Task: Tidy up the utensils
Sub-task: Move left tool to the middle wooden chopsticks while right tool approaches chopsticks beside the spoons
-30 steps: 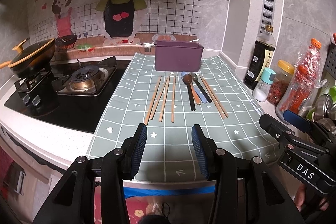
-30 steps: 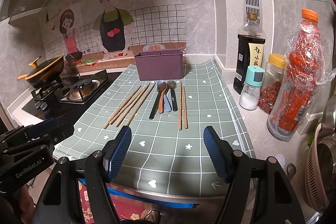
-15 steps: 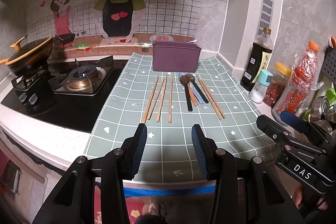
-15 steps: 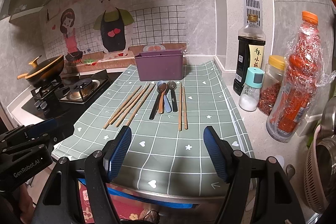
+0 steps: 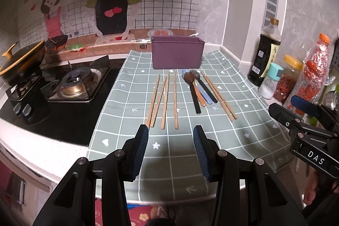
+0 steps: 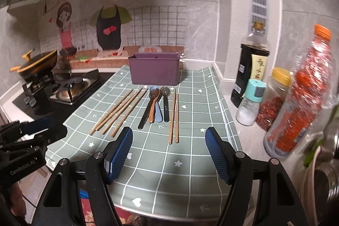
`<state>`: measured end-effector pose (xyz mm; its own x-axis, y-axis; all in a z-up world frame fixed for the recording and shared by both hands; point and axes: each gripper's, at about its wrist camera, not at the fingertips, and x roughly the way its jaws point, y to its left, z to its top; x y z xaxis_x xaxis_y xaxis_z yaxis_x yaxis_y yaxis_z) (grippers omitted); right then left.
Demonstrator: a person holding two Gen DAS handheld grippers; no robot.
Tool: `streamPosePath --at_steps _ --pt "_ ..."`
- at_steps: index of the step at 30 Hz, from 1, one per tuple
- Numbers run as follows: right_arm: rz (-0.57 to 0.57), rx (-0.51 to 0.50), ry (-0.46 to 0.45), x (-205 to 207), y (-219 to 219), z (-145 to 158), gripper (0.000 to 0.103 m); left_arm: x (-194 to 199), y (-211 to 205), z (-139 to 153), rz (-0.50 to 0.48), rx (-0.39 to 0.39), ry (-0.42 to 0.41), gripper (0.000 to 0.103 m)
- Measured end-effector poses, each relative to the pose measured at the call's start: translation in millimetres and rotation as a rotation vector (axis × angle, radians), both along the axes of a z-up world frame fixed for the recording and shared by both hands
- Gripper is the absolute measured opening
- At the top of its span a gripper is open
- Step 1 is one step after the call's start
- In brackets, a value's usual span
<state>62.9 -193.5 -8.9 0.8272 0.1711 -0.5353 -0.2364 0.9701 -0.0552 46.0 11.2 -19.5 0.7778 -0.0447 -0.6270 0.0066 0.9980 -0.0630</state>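
Where mat lies: wooden chopsticks (image 5: 163, 99), flat, parallel.

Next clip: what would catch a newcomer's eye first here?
Probably the utensils laid out on the green checked mat: four chopsticks on the left, a cluster of spoons in the middle, two more chopsticks on the right. Behind them stands the purple holder. Both the left gripper and right gripper hang open at the near edge.

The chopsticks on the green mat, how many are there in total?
6: four chopsticks lie left of the spoons, and two chopsticks lie together right of them. None seems hidden.
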Motion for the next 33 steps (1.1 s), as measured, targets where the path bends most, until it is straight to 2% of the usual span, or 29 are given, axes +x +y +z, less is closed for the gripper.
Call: streamPosePath --at_steps 5,10,13,15,17,19,21,27,29,33 --pt "0.001 -0.058 0.026 29.2 7.0 -8.2 0.069 26.9 14.8 -3.9 -0.001 -0.048 0.013 0.045" --pt "-0.040 -0.105 0.024 61.0 18.1 -9.6 0.069 63.8 22.5 -4.1 -0.023 -0.061 0.018 0.045" --pt "-0.048 -0.106 0.058 85.9 24.1 -11.0 0.069 83.0 30.3 -2.9 -0.029 -0.070 0.019 0.045" --pt "-0.018 -0.067 0.098 104.8 29.6 -13.3 0.068 94.9 37.6 -3.6 -0.030 -0.069 0.023 0.045" --pt "-0.001 -0.051 0.139 123.0 35.8 -17.8 0.065 107.3 48.2 -5.9 -0.025 -0.070 0.034 0.045" --pt "0.003 -0.064 0.159 137.0 43.2 -22.4 0.055 117.1 59.4 -9.1 -0.019 -0.087 0.048 0.045" --pt "0.003 -0.077 0.171 149.3 51.0 -27.2 0.054 124.2 70.4 -14.6 -0.018 -0.115 0.061 0.045" --pt "-0.051 -0.079 0.208 171.3 52.3 -32.3 0.046 144.6 73.8 -35.3 -0.119 -0.174 0.126 0.044" --pt "-0.066 -0.069 0.214 168.9 44.5 -32.5 0.046 147.1 66.2 -39.8 -0.180 -0.186 0.124 0.043" --pt "-0.108 -0.064 0.232 156.4 23.9 -31.6 0.046 144.4 47.3 -48.6 -0.237 -0.202 0.157 0.041"
